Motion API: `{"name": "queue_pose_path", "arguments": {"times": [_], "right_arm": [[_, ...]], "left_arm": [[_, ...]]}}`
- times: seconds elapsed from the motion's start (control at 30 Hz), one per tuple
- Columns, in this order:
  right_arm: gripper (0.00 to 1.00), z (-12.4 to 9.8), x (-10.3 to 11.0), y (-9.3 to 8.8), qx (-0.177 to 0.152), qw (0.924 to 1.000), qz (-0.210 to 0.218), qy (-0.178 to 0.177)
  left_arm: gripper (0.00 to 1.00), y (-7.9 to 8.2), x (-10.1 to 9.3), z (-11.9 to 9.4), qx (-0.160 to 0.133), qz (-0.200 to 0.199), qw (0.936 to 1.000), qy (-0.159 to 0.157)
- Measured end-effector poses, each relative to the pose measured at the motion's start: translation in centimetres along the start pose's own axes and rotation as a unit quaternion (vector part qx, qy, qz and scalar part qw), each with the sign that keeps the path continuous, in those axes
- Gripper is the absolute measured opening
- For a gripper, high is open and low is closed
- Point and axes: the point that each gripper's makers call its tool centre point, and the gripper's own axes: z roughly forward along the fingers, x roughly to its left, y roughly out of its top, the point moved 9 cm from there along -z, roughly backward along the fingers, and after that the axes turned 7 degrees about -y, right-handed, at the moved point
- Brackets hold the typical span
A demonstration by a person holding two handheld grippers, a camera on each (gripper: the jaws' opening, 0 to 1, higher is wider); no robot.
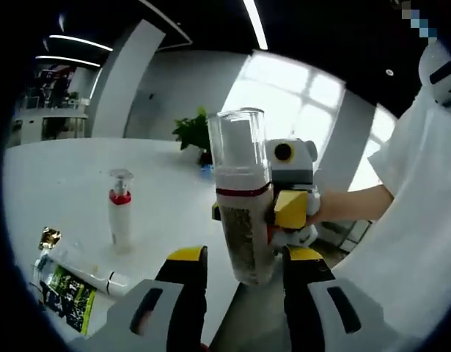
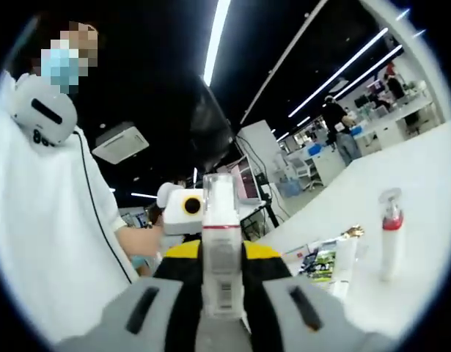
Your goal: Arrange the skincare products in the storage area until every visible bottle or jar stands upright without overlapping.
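A tall bottle (image 1: pixel 243 213) with a clear cap, a red band and a dark speckled label hangs upright above the table edge. My right gripper (image 1: pixel 291 209) comes in from the right, shut on its side. In the right gripper view that bottle (image 2: pixel 221 257) is pinched between the yellow-tipped jaws of my right gripper (image 2: pixel 222 253). My left gripper (image 1: pixel 246 257) is open, its jaws standing wide on either side of the bottle's base. A white pump bottle (image 1: pixel 120 213) (image 2: pixel 390 235) with a red collar stands upright on the table. A white tube (image 1: pixel 78 268) (image 2: pixel 342 264) lies flat.
The white table (image 1: pixel 64 176) (image 2: pixel 423 183) stretches away. A green and black packet (image 1: pixel 67 297) (image 2: pixel 320 262) lies beside the tube. A person in a white shirt (image 1: pixel 416 220) (image 2: pixel 42 220) stands close behind the grippers. A potted plant (image 1: pixel 194 132) sits at the far edge.
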Motion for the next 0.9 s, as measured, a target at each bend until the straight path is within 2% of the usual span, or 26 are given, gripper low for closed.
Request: {"name": "queue_pose_path", "arguments": {"times": [0.2, 0.33, 0.4, 0.53, 0.7, 0.9], "right_arm": [[0.19, -0.5, 0.1, 0.1, -0.007, 1.0000, 0.002, -0.003], [0.19, -0.7, 0.0, 0.1, -0.012, 0.9999, -0.003, -0.012], [0.19, -0.8, 0.0, 0.1, -0.014, 0.9998, -0.004, -0.014], [0.20, -1.0, 0.0, 0.1, -0.006, 0.9996, -0.018, -0.022], [0.21, -1.4, -0.3, 0.4, 0.015, 0.9959, -0.043, -0.079], [0.22, -1.4, 0.2, 1.8, 0.013, 0.9884, -0.083, -0.127]], "left_arm": [[0.30, 0.5, -0.2, 0.6, 0.004, 0.011, 0.9998, -0.016], [0.22, 0.6, -0.7, 1.1, 0.008, 0.025, 0.9994, -0.024], [0.21, 0.7, -0.7, 1.2, 0.011, 0.028, 0.9994, -0.015], [0.21, 0.8, -0.6, 1.4, 0.036, 0.037, 0.9987, -0.004], [0.20, 1.0, 0.3, 1.5, 0.081, 0.065, 0.9941, 0.031], [0.20, 0.7, 0.9, 2.0, 0.098, 0.080, 0.9913, 0.036]]}}
